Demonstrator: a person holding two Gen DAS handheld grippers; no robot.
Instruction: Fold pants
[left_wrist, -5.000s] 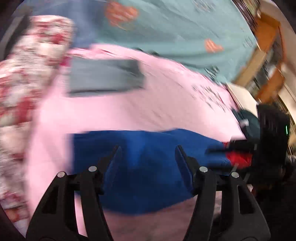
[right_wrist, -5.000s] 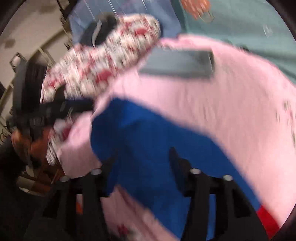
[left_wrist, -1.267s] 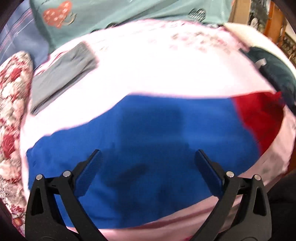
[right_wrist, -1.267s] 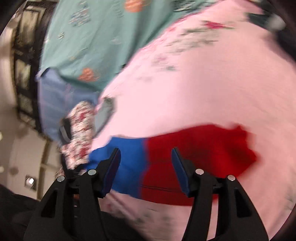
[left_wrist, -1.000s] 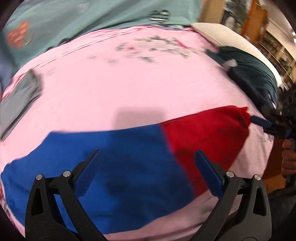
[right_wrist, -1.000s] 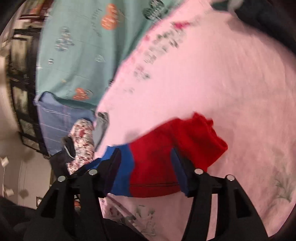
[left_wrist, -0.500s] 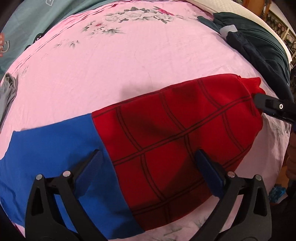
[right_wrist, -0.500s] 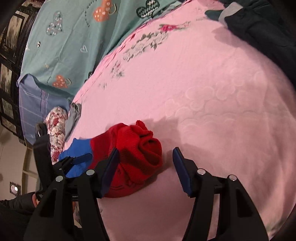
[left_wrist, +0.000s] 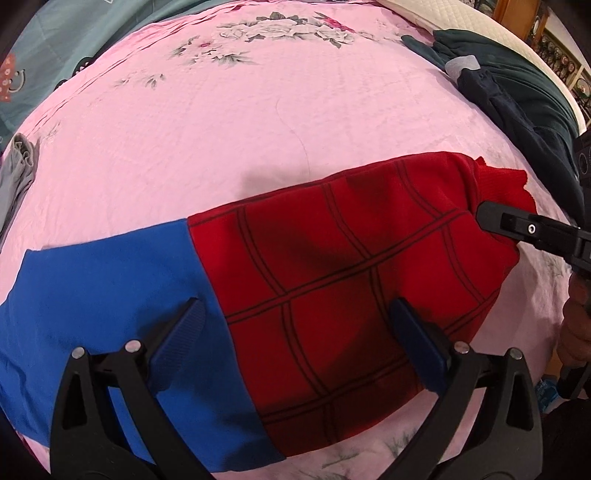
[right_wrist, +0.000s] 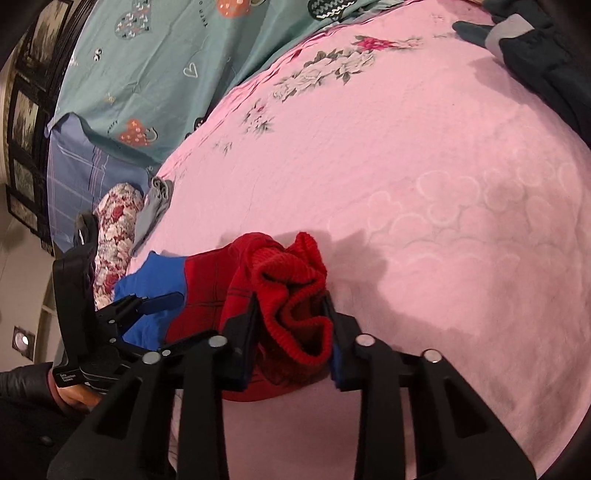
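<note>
Here the pants (left_wrist: 332, 280) lie stretched across the pink bedspread (left_wrist: 258, 122), blue part toward the floral pillow (right_wrist: 114, 218), red ribbed cuff bunched at the near edge. The right gripper (right_wrist: 291, 321) is clamped on that cuff, while the left gripper (left_wrist: 295, 332) hovers with jaws apart over the colour seam. Pinching only the bunched knit, the cuff could slip or the leg twist when lifted, leaving a crooked fold.
</note>
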